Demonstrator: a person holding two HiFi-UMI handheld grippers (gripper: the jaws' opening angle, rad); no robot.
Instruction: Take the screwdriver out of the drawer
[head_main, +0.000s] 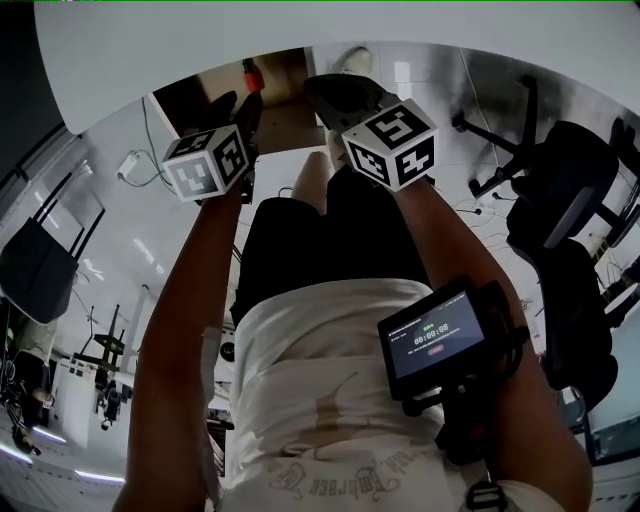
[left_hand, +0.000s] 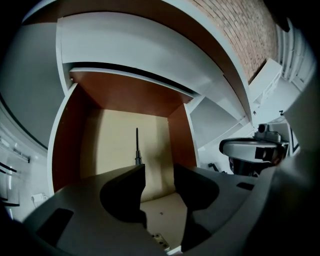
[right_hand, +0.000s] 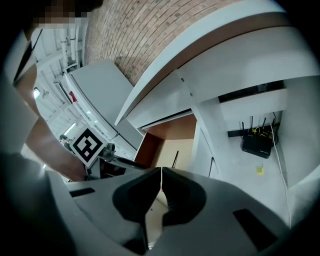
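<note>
The drawer (left_hand: 65, 145) stands pulled out under the white tabletop, with brown walls and a tan floor. On that floor lies the screwdriver (left_hand: 136, 146), its thin dark shaft pointing toward the back; its handle is hidden behind my left jaw. My left gripper (left_hand: 159, 172) hovers over the drawer's front part, open, with nothing between its fingers. The shaft shows just above its left fingertip. My right gripper (right_hand: 161, 175) is shut and empty, to the right of the drawer. From there the screwdriver (right_hand: 174, 159) shows as a thin line in the drawer (right_hand: 150, 147).
The white tabletop (head_main: 300, 40) overhangs the drawer. A brick wall (right_hand: 140, 30) rises behind the desk. A black router (right_hand: 257, 142) sits under the desk to the right. Office chairs (head_main: 560, 200) stand on the floor at my right. A screen device (head_main: 435, 345) is strapped to the right forearm.
</note>
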